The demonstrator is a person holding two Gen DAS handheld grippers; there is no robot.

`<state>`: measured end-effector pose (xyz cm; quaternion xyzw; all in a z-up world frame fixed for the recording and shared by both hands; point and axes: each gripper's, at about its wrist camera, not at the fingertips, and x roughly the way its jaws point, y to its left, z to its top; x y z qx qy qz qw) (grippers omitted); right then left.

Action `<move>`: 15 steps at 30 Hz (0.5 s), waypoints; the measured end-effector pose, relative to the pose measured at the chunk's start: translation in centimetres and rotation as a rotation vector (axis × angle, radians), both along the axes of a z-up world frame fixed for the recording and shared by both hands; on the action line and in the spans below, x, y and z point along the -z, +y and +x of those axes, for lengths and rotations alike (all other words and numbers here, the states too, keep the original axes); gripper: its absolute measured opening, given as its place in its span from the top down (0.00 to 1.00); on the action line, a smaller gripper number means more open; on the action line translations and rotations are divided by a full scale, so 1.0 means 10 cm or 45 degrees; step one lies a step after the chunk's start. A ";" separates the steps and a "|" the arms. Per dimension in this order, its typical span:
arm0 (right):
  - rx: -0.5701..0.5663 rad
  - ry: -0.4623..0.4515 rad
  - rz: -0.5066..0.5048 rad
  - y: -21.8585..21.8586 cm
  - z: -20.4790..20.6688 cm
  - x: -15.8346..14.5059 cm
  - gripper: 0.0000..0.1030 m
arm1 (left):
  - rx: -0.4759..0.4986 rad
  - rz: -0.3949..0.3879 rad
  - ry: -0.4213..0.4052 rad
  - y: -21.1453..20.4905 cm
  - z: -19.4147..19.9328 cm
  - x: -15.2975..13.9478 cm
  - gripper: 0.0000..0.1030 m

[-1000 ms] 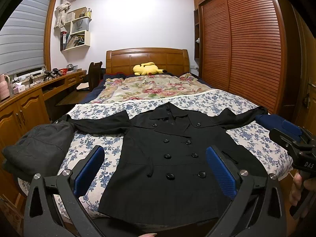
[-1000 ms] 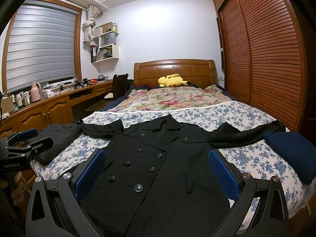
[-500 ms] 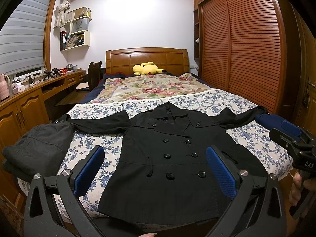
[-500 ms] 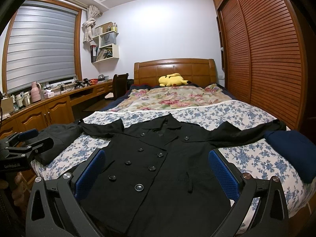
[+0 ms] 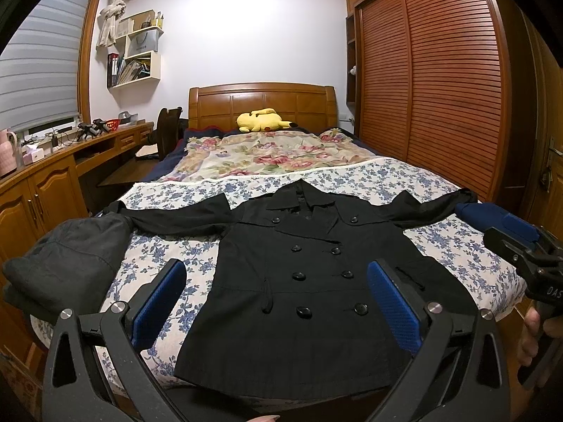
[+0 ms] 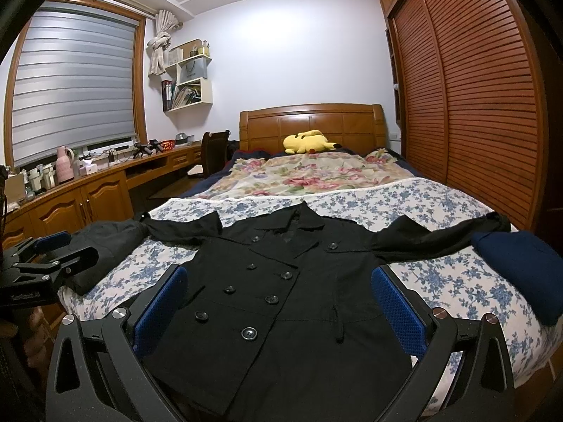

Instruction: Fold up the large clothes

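**Coat laid flat, both grippers open and clear of it**

Bedroom: a bed (image 5: 440, 190) with a blue-flowered sheet, wooden headboard, slatted wardrobe on the right, desk run on the left. A yellow plush (image 5: 262, 121) sits at the pillow end.

The coat (image 5: 302, 281), black and double-breasted, lies face up across the foot of the bed, buttoned, collar toward the headboard, hem at the near edge. Both sleeves are spread outward. The left cuff reaches a dark grey garment (image 5: 67, 256) at the bed's left edge; the right cuff reaches a folded navy garment (image 6: 520, 270) at the right edge.

Handling, as judged: the cloth looks thick and fairly heavy, soft enough to fold but likely to hold bulk at the collar and button rows. It should not slip on the sheet. Sound holds are the sleeve cuffs for the first fold inward, or the shoulder seam and hem corner on one side.

Left gripper (image 5: 278, 302): jaws wide apart, holding nothing, hovering over the hem, pointed up the bed. Right gripper (image 6: 281, 307): jaws likewise wide apart, empty, above the lower front of the coat. Each gripper appears in the other's view at the frame edge; a hand (image 5: 535, 337) grips the right handle. No fold is yet made.
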<state>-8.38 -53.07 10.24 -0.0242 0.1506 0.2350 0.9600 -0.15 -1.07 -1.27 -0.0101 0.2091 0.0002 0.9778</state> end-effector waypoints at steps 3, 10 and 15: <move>0.000 0.000 0.001 0.00 0.00 0.00 0.00 | 0.001 -0.001 -0.001 0.00 0.00 0.00 0.00; 0.000 -0.004 0.001 0.01 -0.01 -0.01 0.00 | 0.002 -0.001 0.000 0.00 0.03 0.02 0.00; -0.003 -0.005 0.002 0.01 -0.01 0.00 0.00 | 0.004 -0.002 0.000 0.00 0.03 0.02 0.00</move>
